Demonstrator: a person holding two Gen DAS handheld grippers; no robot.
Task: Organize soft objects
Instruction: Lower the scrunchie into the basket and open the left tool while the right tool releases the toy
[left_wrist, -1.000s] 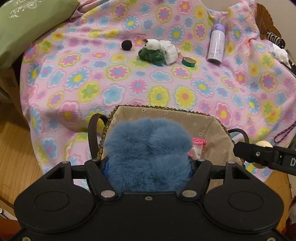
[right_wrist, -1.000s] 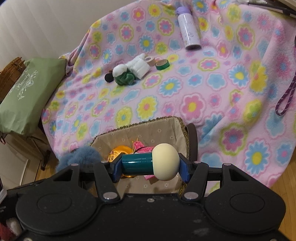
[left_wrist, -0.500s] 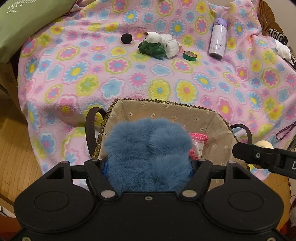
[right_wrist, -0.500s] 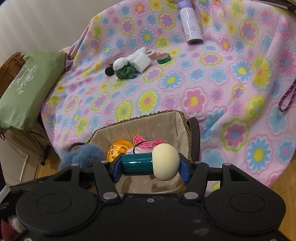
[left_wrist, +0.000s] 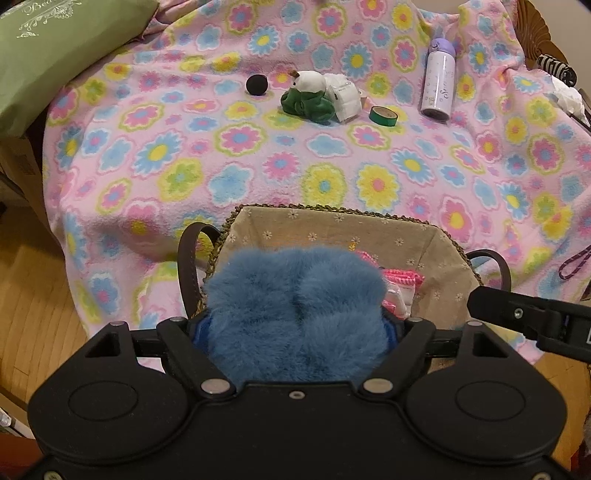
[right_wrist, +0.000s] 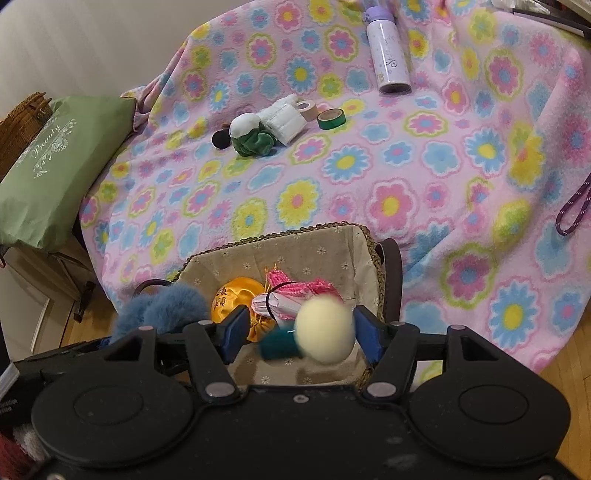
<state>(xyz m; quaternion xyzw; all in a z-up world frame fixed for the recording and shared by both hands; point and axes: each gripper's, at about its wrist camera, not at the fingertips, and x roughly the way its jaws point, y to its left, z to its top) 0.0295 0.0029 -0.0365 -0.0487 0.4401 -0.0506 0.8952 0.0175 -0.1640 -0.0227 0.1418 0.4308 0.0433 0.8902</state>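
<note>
I hold both grippers over the lined basket (right_wrist: 334, 240) because that is where the soft things go, so that whatever I let go of drops straight into it. My left gripper (left_wrist: 295, 328) has the blue fluffy toy (left_wrist: 295, 310) between its fingers above the basket's near left corner; its jaws are opening, and the fur bulges so far over the pads that I cannot tell whether they press on it. My right gripper (right_wrist: 299, 332) is above the basket's near right side with its jaws opening: the blue pads stand clear of the teal-handled cream puff (right_wrist: 321, 332), which is blurred and tilted, so I judge it to be falling free into the basket. Already inside the basket lie an orange pouch (right_wrist: 236, 299) and a pink knitted piece (right_wrist: 295, 291)

Beyond the basket a pink fleece blanket (left_wrist: 258, 166) with bright flowers covers the whole surface. Far behind the basket on it sit a green-and-white plush (left_wrist: 306, 99), a white padded pouch (left_wrist: 343, 98), a black ball (left_wrist: 256, 85), a roll of green tape (left_wrist: 384, 115) and a lilac bottle (left_wrist: 439, 81) lying flat. Left of the basket, at the blanket's edge, rests a green cushion (right_wrist: 62, 166); under the basket's near side I see wooden floor (left_wrist: 29, 288)
</note>
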